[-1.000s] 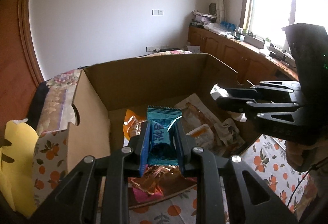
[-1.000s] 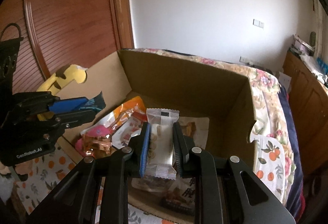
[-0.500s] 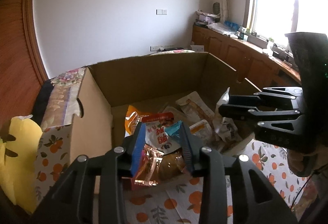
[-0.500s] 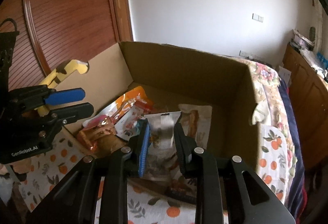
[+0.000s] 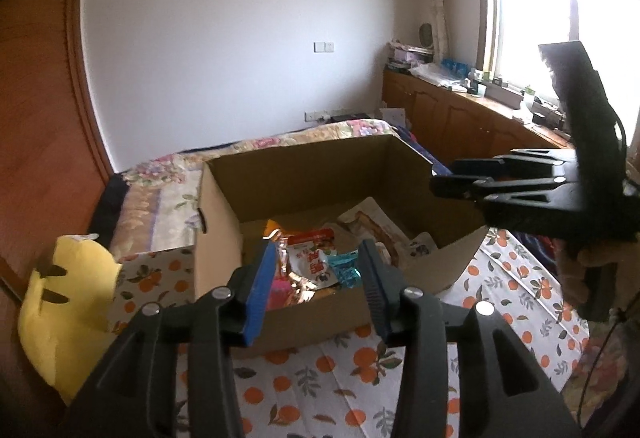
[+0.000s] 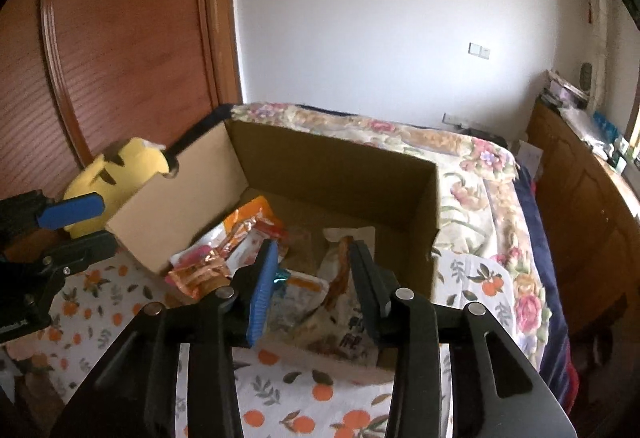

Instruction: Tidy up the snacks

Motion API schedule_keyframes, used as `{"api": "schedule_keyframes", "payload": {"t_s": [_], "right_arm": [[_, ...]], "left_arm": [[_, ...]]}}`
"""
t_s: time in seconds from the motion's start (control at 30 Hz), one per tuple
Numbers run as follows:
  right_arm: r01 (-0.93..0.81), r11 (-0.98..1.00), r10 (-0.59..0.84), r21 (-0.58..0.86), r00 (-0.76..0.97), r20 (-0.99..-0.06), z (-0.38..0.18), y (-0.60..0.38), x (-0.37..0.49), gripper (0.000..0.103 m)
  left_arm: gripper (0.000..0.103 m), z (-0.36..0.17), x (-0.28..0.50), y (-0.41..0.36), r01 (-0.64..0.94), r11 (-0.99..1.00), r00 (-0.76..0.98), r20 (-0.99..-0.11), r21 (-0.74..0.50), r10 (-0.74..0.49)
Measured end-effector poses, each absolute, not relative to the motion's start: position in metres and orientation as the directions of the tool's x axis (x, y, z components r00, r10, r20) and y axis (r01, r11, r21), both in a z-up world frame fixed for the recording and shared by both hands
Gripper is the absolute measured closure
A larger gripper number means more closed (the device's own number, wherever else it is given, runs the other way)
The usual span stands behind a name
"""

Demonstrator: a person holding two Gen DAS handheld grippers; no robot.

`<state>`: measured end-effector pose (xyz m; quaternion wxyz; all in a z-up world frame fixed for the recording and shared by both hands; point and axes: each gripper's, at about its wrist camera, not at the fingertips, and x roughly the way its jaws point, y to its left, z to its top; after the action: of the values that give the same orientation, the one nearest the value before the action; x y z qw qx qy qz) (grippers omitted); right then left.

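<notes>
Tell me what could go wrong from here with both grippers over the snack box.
1. The left gripper and right gripper, jaws opening and empty, hover near each other and could collide.
2. The snack packets lie heaped in the cardboard box, so a regrasp might snag several at once.

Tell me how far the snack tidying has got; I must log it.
Done: a heap of snack packets lies in the cardboard box. In hand: nothing; left hand-held gripper and right hand-held gripper are opening, empty. Left: no loose snacks visible outside.
</notes>
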<state>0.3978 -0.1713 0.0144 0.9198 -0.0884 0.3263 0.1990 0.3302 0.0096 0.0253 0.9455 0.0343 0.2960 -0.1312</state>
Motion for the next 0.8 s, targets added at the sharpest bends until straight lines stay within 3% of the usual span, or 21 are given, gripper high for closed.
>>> {"api": "schedule_keyframes", "payload": {"t_s": [0.3,0.47,0.6,0.8], "right_arm": [[-0.43,0.902,0.337,-0.035,0.752,-0.566,0.06,-0.18,0.33,0.06],[-0.422,0.906,0.341,-0.037,0.777,-0.529,0.079,-0.187,0.288,0.05],[-0.391,0.92,0.324,-0.023,0.792,-0.517,0.084,-0.198,0.259,0.048],[-0.362,0.932,0.33,0.026,0.816,-0.475,0.084,-0.221,0.213,0.021]], "left_arm": [[0.058,0.071,0.279,0.008,0.262,0.965,0.832,-0.508,0.007,-0.223],[0.054,0.094,0.248,0.005,0.257,0.966,0.853,-0.476,0.027,-0.213],[0.05,0.107,0.223,0.0,0.246,0.968,0.867,-0.458,0.049,-0.197],[0.033,0.121,0.178,-0.005,0.242,0.969,0.887,-0.417,0.053,-0.199]]}}
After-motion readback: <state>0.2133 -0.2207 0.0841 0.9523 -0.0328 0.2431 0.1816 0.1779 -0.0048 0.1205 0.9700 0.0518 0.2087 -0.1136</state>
